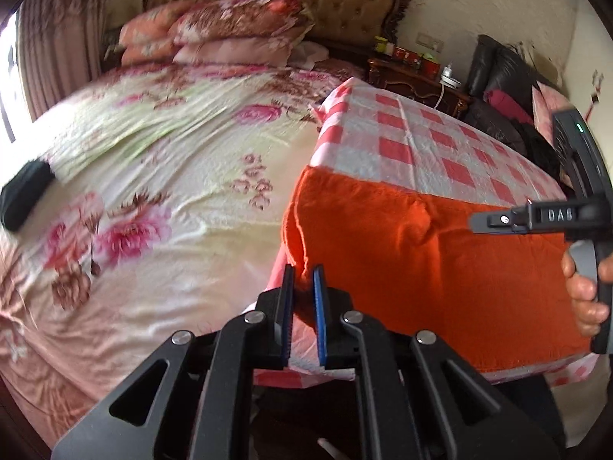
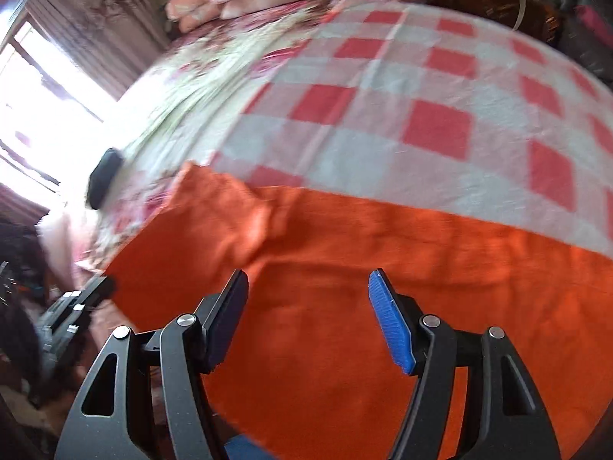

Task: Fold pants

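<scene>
Orange pants (image 1: 440, 268) lie flat on checked cloth (image 1: 421, 134), corner pinched by left tool (image 1: 303, 280).

Left hand-held gripper (image 1: 303, 281) nearly closed, pinching cloth; right hand-held gripper (image 2: 308, 287) spread wide, level.

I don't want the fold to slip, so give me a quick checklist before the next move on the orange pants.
1. Left gripper shut on the orange pants at their near left corner: ok.
2. Right gripper gripping the fabric: not ok, it is open above the cloth.
3. Pants lying on the checked cloth: ok.
4. Pants flat: not ok, there are wrinkles near the far left corner.
5. Black object on the floral bedspread apart from the pants: ok.
6. Layers aligned underneath: cannot tell.
</scene>
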The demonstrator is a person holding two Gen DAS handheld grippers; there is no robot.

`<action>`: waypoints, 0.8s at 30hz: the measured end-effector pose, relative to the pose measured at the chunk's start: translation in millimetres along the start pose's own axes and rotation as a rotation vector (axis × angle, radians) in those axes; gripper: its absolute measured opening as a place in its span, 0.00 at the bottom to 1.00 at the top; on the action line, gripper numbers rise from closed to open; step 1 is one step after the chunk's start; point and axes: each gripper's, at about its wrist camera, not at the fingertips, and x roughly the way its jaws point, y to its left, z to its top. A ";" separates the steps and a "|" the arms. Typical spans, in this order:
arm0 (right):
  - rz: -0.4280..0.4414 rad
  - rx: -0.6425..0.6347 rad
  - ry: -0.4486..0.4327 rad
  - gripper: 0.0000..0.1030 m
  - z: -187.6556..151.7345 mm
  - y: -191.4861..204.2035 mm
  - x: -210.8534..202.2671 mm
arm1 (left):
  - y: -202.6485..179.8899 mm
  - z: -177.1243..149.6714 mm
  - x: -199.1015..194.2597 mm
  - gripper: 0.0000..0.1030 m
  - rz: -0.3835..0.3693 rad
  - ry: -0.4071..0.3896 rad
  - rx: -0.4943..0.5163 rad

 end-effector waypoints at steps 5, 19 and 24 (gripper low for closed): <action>0.239 0.067 0.111 0.64 6.7 20.4 18.2 | -36.0 0.8 -5.6 0.09 0.045 -0.044 0.127; 0.456 0.216 0.250 0.73 22.6 29.7 40.5 | -174.7 -36.5 5.1 0.08 0.165 -0.154 0.637; 0.405 0.180 0.235 0.38 16.2 19.9 43.2 | -191.7 -47.3 3.3 0.07 0.115 -0.161 0.698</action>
